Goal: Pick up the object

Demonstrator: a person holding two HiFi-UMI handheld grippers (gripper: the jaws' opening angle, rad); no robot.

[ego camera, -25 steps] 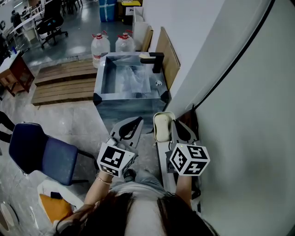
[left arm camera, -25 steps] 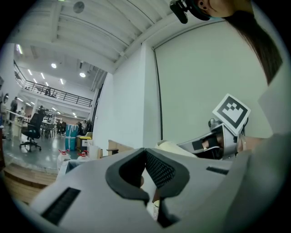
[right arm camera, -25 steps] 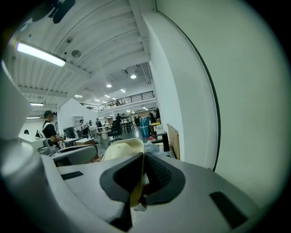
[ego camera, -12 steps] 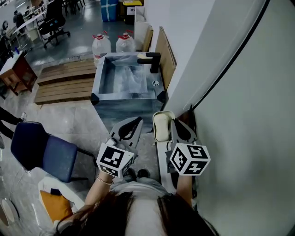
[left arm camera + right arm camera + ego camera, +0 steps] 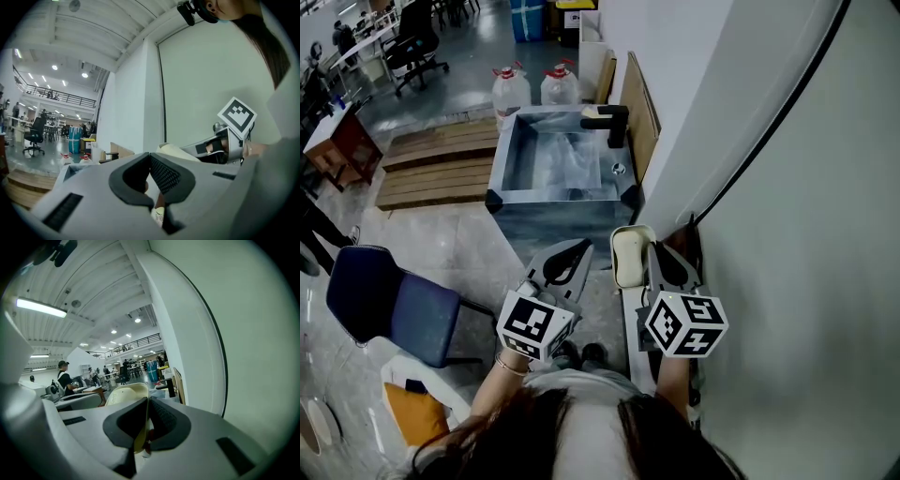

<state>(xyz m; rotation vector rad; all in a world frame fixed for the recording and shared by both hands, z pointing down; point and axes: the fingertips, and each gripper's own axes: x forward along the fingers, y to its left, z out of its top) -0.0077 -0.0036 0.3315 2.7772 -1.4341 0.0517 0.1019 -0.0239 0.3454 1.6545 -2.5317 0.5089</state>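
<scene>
Head view shows the right tongs [image 5: 652, 253] clenched on the edge of a cream-coloured, rounded, thin-walled plastic object [image 5: 628, 255], held up in the air close to the white wall [image 5: 787, 234]. Right gripper view confirms it: both pads press the cream wall between them. The left tongs [image 5: 579, 247] hang just beside the object, apart from it, closed with nothing gripped. Below stand a grey metal sink basin [image 5: 501, 155], two red-capped water bottles [image 5: 510, 90] and a blue chair [image 5: 389, 305].
</scene>
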